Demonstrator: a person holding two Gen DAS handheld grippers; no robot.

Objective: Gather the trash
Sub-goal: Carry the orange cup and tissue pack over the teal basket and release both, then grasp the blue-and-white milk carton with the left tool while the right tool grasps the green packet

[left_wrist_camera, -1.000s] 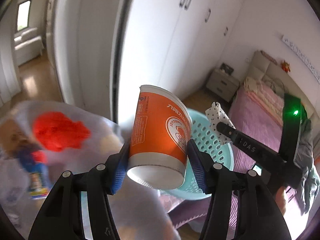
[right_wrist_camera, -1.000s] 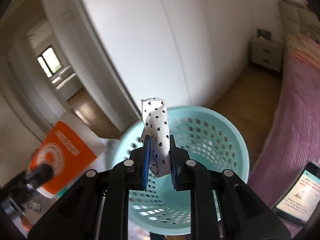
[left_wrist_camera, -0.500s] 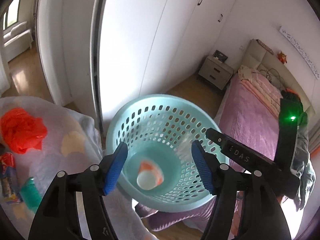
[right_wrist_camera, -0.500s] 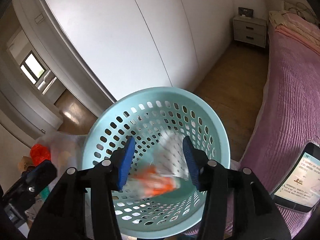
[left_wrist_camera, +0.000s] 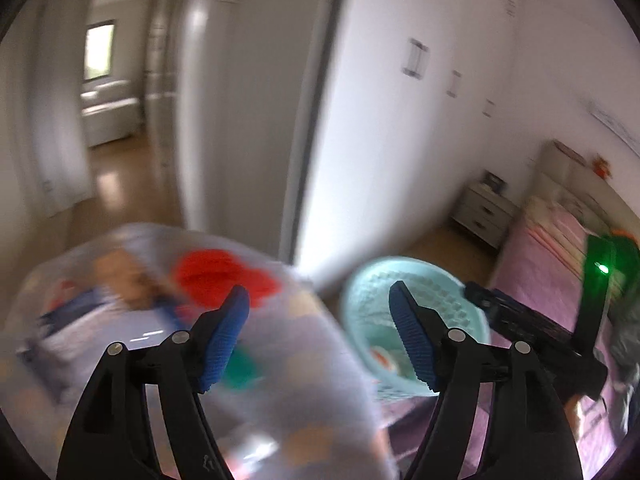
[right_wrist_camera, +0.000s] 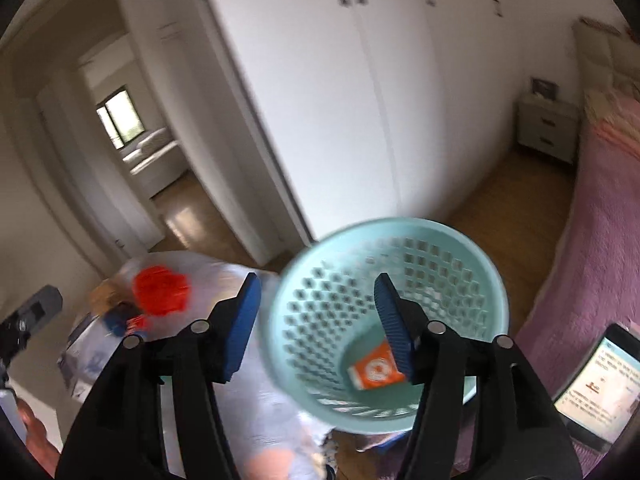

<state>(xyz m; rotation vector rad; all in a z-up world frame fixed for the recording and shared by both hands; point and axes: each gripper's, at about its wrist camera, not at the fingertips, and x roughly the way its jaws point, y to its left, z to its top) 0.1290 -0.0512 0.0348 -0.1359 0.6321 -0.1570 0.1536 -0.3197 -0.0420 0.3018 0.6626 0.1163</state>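
Note:
A turquoise perforated basket (right_wrist_camera: 472, 264) stands beside the bed; it also shows in the left wrist view (left_wrist_camera: 360, 304). An orange paper cup (right_wrist_camera: 374, 372) lies on the basket's bottom. My left gripper (left_wrist_camera: 318, 340) is open and empty, above a cloth-covered table (left_wrist_camera: 312, 392), left of the basket. My right gripper (right_wrist_camera: 316, 328) is open and empty, over the basket's left rim. On the table lie a crumpled red bag (left_wrist_camera: 224, 274), also in the right wrist view (right_wrist_camera: 160, 290), a green item (left_wrist_camera: 242, 366) and blurred blue and tan trash (left_wrist_camera: 116, 284).
White wardrobe doors (right_wrist_camera: 340, 100) stand behind the basket. A pink bed (right_wrist_camera: 600, 220) is on the right, with a lit phone (right_wrist_camera: 600, 380) on it. A nightstand (right_wrist_camera: 546, 128) stands in the far corner. A doorway (left_wrist_camera: 112, 128) opens on the left.
One second ago I held the orange cup and a heart-patterned paper roll; both dropped into the basket. Both grippers opened and have since swung left toward the table.

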